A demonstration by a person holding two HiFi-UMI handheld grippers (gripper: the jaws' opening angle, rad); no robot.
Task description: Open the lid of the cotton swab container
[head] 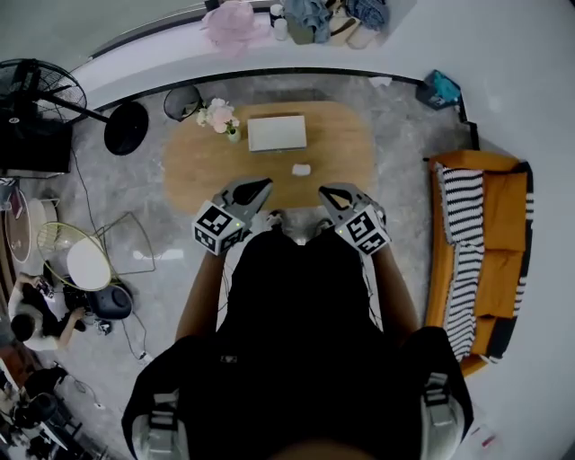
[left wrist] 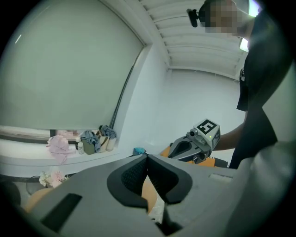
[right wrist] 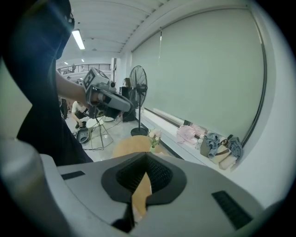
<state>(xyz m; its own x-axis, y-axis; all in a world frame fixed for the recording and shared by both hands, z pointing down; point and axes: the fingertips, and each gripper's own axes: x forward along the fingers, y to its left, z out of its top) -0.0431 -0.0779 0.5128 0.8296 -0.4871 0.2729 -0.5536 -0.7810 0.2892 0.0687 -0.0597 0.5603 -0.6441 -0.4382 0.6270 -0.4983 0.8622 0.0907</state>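
Holding: left gripper [head: 257, 189] and right gripper [head: 334, 192], both clenched on nothing, short of the wooden table [head: 198, 166]. Target: cotton swab container [head: 301, 169], seemingly the small white piece mid-table, untouched. Risk: jaws arriving shut would shove it away, not grip.

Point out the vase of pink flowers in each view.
Head view: vase of pink flowers upper centre-left, on the wooden table's left end.
Left gripper view: lower left.
Right gripper view: near the centre.
Shared landmark: pink cloth on the window ledge.
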